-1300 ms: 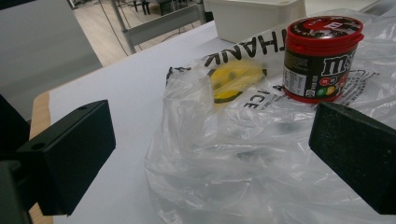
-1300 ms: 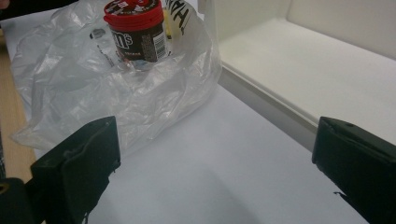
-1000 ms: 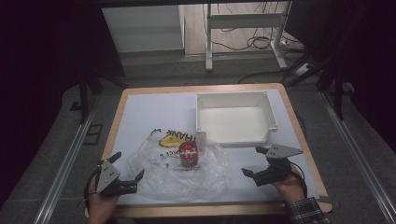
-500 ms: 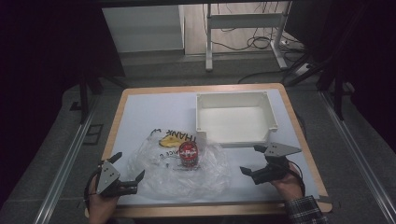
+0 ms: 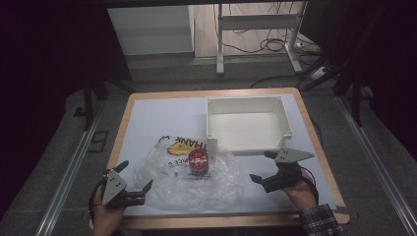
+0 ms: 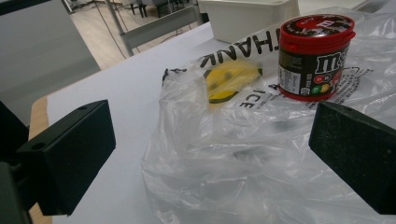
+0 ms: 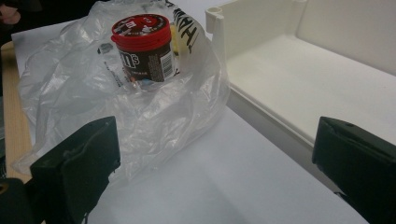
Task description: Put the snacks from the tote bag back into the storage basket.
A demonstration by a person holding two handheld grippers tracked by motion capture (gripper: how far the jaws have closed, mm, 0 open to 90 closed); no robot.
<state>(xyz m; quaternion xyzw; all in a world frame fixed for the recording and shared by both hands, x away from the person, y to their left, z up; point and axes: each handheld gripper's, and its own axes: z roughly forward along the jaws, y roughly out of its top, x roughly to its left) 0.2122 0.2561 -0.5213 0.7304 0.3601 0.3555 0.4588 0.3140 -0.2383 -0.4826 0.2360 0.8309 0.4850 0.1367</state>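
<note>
While both grippers hang apart from the work with their jaws spread wide, the job in hand looks to be getting the candy tub (image 5: 198, 162) clear of the plastic bag (image 5: 189, 179) and, likely, into the white bin (image 5: 247, 124). The tub stands upright on the crumpled bag, in the middle of the table (image 5: 147, 115), just near and left of the bin. The left gripper (image 5: 132, 186) sits at the bag's near-left edge and grips nothing; the right gripper (image 5: 268, 167) hovers to the right of the bag, just near of the bin's near wall, also holding nothing.

To do this well, the left gripper would best pinch a loose fold of film at the near-left edge and hold it down, so the bag cannot drag along. The right gripper should then come in level, straddle the tub below its red lid (image 7: 142, 27), close squarely on the round wall, and lift straight up before crossing over the bin wall.
</note>
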